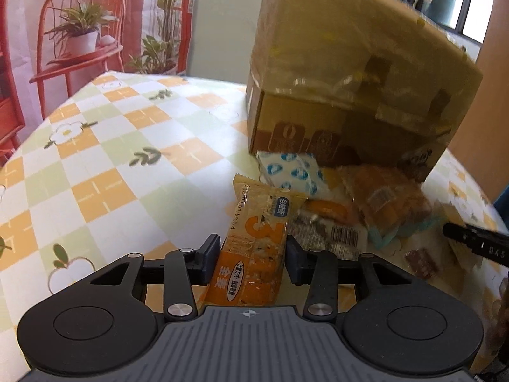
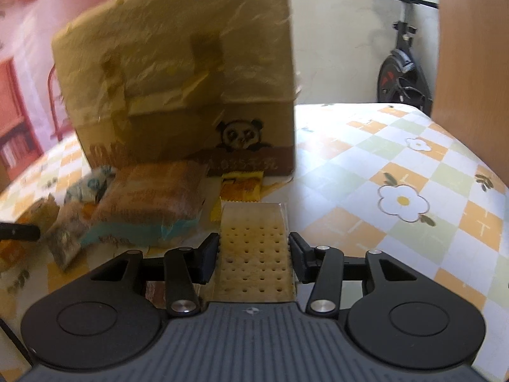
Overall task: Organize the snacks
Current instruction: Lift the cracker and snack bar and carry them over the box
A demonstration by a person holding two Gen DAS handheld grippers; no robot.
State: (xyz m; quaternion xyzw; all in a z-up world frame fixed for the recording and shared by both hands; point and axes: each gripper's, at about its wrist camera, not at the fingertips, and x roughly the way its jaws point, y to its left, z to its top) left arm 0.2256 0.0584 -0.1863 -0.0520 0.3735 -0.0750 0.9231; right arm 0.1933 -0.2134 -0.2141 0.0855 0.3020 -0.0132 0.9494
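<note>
On the table (image 1: 105, 146) a cardboard box (image 1: 350, 73) stands, with a heap of snack packets (image 1: 378, 203) lying just before it and touching its foot. Nearer than the heap, the left gripper (image 1: 253, 251) has a cereal bar (image 1: 254, 248) between its fingers, and the right gripper (image 2: 254, 251), off to the heap's right, has a cracker pack (image 2: 254, 251) between its own. Behind the table's far left corner stands a chair (image 1: 79, 31) with a potted plant (image 1: 81, 31) on it.

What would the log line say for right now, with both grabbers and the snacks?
left gripper: jaws on orange cereal bar | right gripper: jaws on cracker pack | cardboard box: tipped over snack pile
</note>
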